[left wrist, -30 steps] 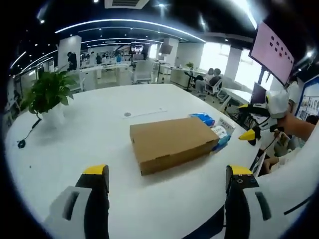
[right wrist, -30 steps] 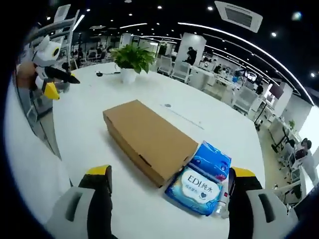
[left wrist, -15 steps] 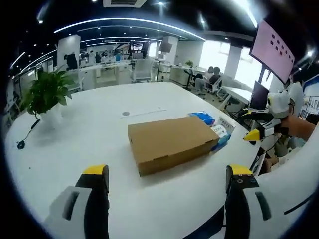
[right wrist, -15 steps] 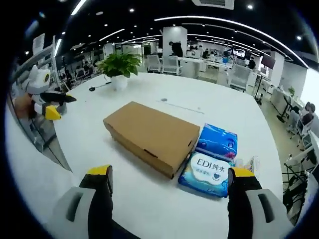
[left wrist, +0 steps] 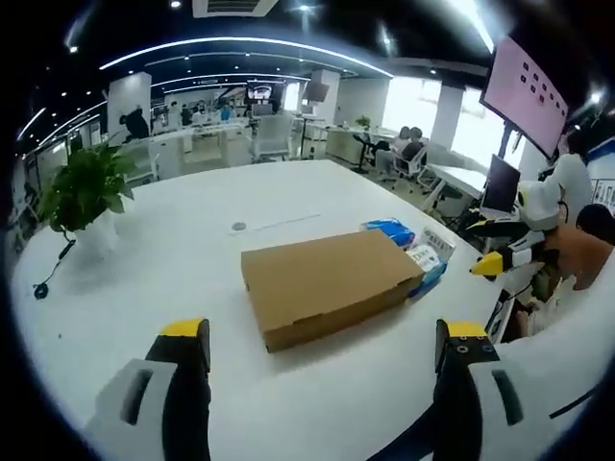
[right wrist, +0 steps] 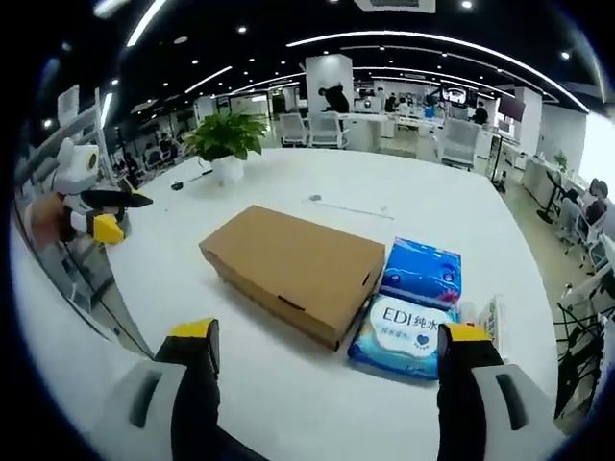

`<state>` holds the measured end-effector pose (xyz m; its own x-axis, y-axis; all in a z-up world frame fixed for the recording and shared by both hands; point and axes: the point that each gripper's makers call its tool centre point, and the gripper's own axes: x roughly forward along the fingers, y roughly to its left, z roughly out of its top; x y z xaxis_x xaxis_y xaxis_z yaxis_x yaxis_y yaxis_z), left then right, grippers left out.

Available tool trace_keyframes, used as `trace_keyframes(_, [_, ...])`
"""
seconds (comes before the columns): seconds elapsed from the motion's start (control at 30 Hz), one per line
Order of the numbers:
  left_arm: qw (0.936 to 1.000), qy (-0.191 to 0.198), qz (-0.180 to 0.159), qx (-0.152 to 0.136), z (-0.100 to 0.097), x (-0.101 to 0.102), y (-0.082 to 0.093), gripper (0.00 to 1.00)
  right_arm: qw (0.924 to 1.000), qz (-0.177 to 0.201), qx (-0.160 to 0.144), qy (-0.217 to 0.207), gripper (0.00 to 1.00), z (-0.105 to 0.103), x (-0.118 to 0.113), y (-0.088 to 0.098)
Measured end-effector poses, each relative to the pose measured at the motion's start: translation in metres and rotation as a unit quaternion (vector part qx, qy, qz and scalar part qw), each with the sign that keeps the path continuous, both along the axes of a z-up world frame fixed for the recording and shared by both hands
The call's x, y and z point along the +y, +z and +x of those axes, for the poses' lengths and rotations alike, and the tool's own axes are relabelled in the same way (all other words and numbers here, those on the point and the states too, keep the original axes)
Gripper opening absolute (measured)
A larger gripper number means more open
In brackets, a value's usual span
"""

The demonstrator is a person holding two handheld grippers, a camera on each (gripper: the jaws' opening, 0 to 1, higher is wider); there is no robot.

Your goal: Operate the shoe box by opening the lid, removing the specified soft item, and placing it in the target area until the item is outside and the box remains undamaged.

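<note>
Both of my hands have shifted a little since a moment ago, so the cardboard shoe box (left wrist: 325,283) sits a bit lower and more to the left in the left gripper view, but I think the box itself has not moved. It lies flat on the white table (left wrist: 192,240) with its lid shut, so I judge that no part of the job is done yet. I must lift the lid, take out the soft thing and put it down outside. I cannot see that soft thing, as the box is closed. My left gripper (left wrist: 322,348) has its jaws wide apart and holds nothing. My right gripper (right wrist: 327,351) is wide apart too and has nothing in it. Both are well apart from the box. Just beside the box, touching its far end in the right gripper view, lie a white and blue tissue pack (right wrist: 404,324) and a darker blue pack (right wrist: 423,274). They could get bumped when the lid swings up. A potted plant (right wrist: 226,144) stands well away, near the table's far edge. Nothing lies between my grippers and the box.
</note>
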<state>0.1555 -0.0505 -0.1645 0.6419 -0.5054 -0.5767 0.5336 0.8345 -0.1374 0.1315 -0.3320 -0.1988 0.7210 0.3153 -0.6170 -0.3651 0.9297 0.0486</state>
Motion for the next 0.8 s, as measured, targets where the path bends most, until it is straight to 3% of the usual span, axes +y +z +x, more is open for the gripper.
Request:
trace_keyframes(0.1, [0.9997, 0.01, -0.009, -0.02, 0.006, -0.002, 0.009, 0.99, 0.9999, -0.002, -0.01, 0.006, 0.95, 0.003, -0.001, 0.004])
trace_keyframes(0.3, [0.9998, 0.013, -0.007, -0.016, -0.001, -0.015, 0.006, 0.99, 0.9999, 0.009, -0.003, -0.007, 0.93, 0.0, -0.011, 0.0])
trace_keyframes(0.4, [0.9987, -0.013, 0.04, -0.027, -0.007, -0.022, 0.002, 0.99, 0.9998, 0.011, -0.003, -0.017, 0.92, -0.003, -0.021, -0.004])
trace_keyframes(0.47, [0.9991, -0.009, 0.03, -0.027, -0.009, -0.03, 0.003, 0.99, 0.9993, 0.024, -0.001, -0.028, 0.92, -0.006, -0.026, -0.005])
trace_keyframes(0.53, [0.9998, 0.007, -0.002, -0.019, -0.01, -0.037, 0.006, 0.99, 0.9994, 0.025, 0.0, -0.026, 0.92, -0.009, -0.027, -0.006])
trace_keyframes(0.63, [0.9996, -0.002, 0.017, -0.023, -0.012, -0.043, 0.003, 0.99, 0.9996, 0.021, -0.002, -0.019, 0.92, -0.01, -0.031, -0.007])
trace_keyframes(0.8, [0.9999, 0.008, 0.001, -0.012, -0.017, -0.049, -0.001, 0.99, 0.9996, 0.024, -0.006, -0.016, 0.92, -0.01, -0.037, -0.005])
